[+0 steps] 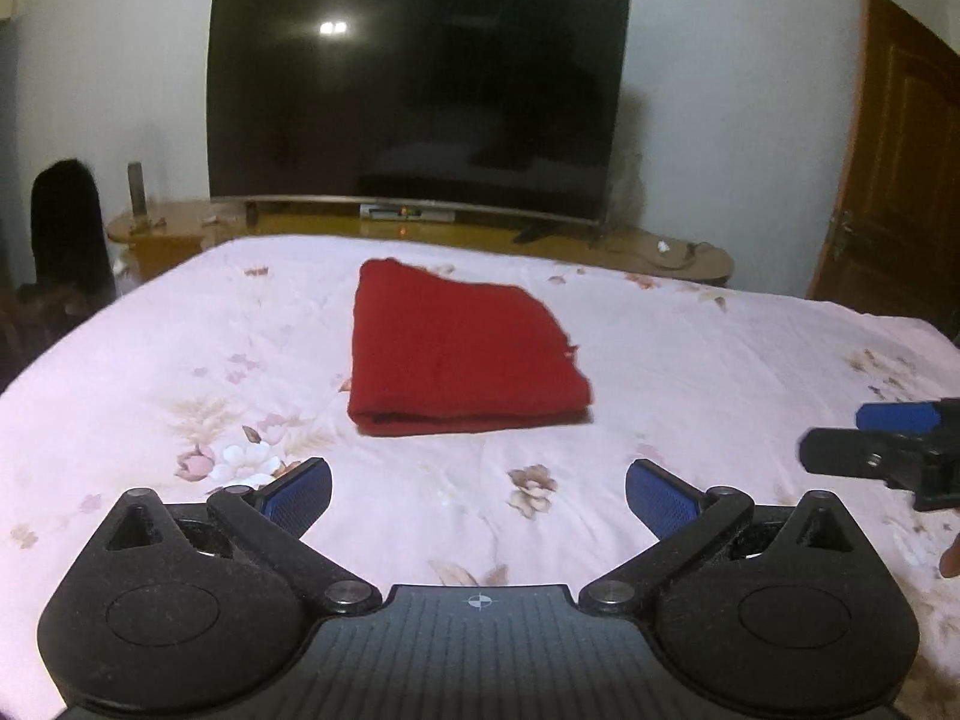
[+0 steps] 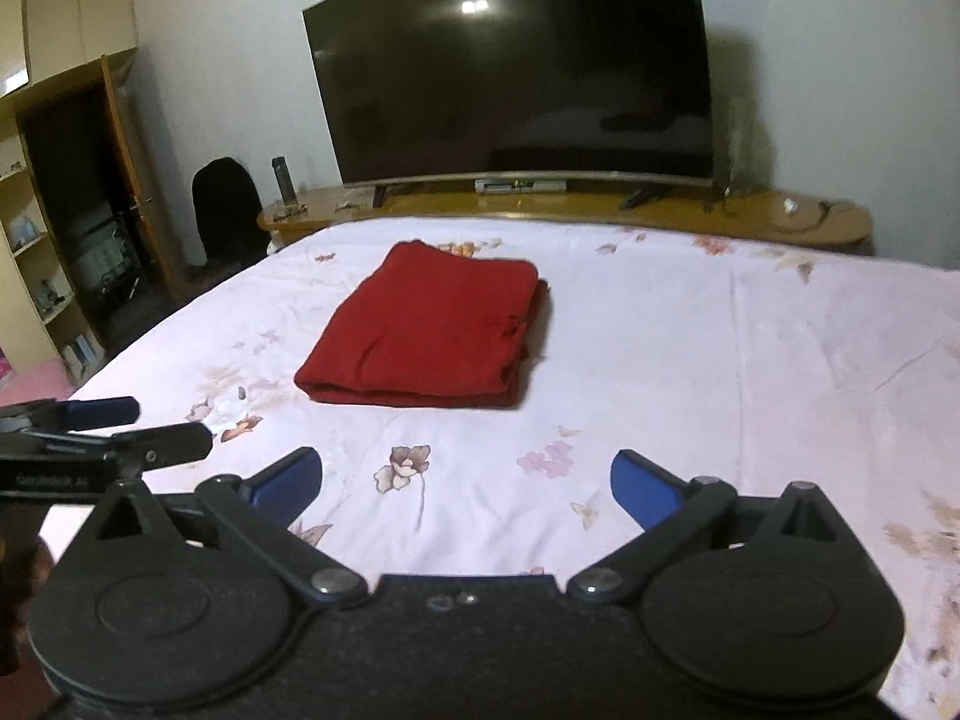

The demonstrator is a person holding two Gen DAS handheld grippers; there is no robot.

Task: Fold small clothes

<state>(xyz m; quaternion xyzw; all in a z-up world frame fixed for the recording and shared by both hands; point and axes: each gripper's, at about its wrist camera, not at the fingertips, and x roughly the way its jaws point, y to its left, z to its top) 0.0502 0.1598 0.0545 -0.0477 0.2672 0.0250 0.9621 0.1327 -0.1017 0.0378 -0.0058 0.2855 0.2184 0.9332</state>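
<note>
Both tools hang side by side over the near part of the floral bedspread (image 1: pixel 180 330), the left gripper (image 1: pixel 478 501) and right gripper (image 2: pixel 466 489) each with jaws spread wide and nothing between them. Ahead of both, well clear of the fingertips, lies the folded red garment (image 1: pixel 456 354), its long axis running away from the jaws; it lies nearly dead ahead of the left gripper, and ahead and slightly left of the right, with neither plainly nearer. Both point forward and downward, toward the television (image 1: pixel 420 96) beyond.
</note>
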